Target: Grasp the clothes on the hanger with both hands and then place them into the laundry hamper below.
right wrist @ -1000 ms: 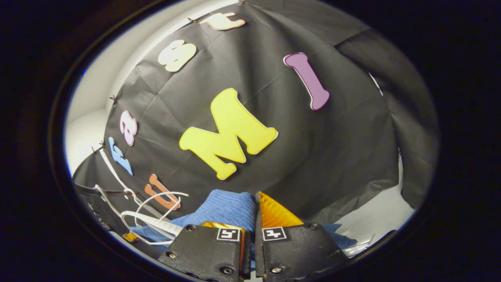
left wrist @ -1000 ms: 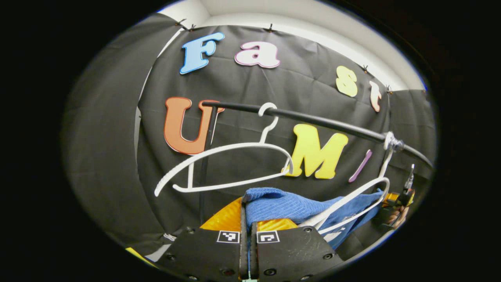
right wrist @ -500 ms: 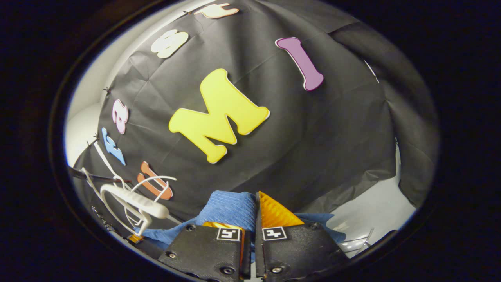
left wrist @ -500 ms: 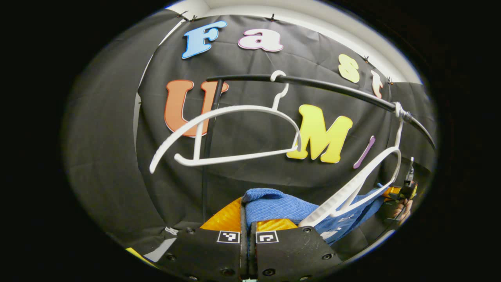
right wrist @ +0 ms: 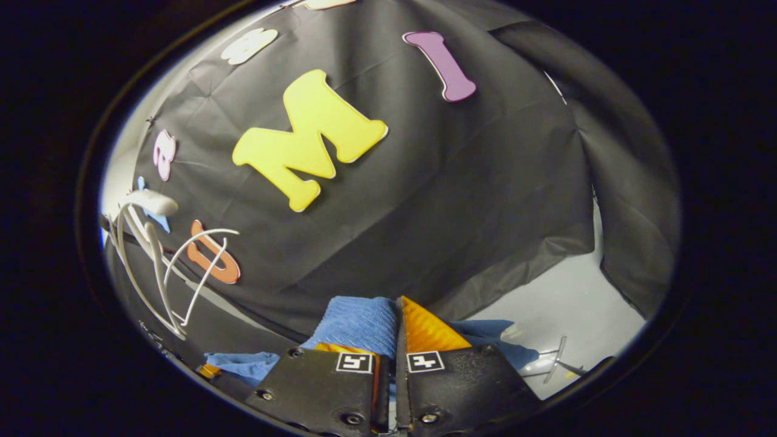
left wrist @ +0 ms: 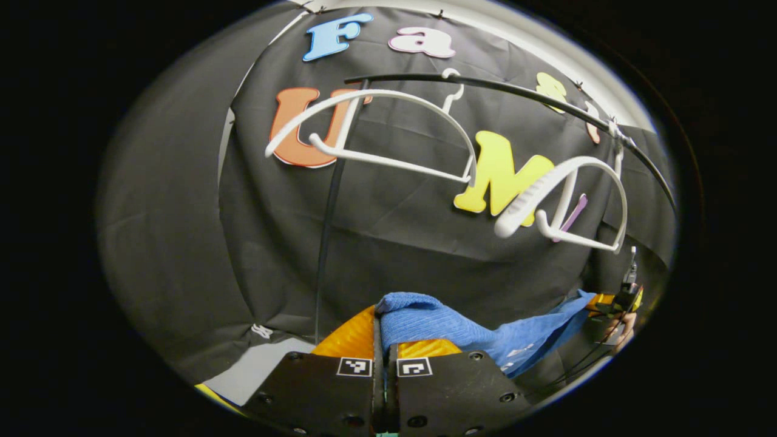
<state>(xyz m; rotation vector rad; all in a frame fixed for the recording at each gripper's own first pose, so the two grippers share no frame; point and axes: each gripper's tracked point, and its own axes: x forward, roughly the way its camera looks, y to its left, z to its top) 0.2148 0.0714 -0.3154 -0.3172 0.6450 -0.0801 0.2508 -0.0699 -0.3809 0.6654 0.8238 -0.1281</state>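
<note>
At 6 o'clock in the left gripper view, my left gripper is clamping a fold of the blue knit garment, both fingers pressing on it, jaws nearly together. The cloth is stretching away toward 3 o'clock, sagging a little, to the other gripper near the rim, where part of a hand is gripping it. Garment is hanging free below both hangers, touching neither.

At 12 o'clock a black rail is arching across. One white hanger is hooked on it at 12, tilted. A second white hanger is hanging at 2 o'clock, tilted, bare. A thin black upright is running down from the rail at 10 toward centre.

At 6 o'clock in the right gripper view, my right gripper is pinching the same blue garment, jaws clenched on the fabric, more cloth trailing off to 8 o'clock. The white hangers are sitting at 9 o'clock by the rim. A pale floor patch is showing at 4 o'clock. I am not seeing the hamper, so I cannot tell where it is relative to the cloth.
</note>
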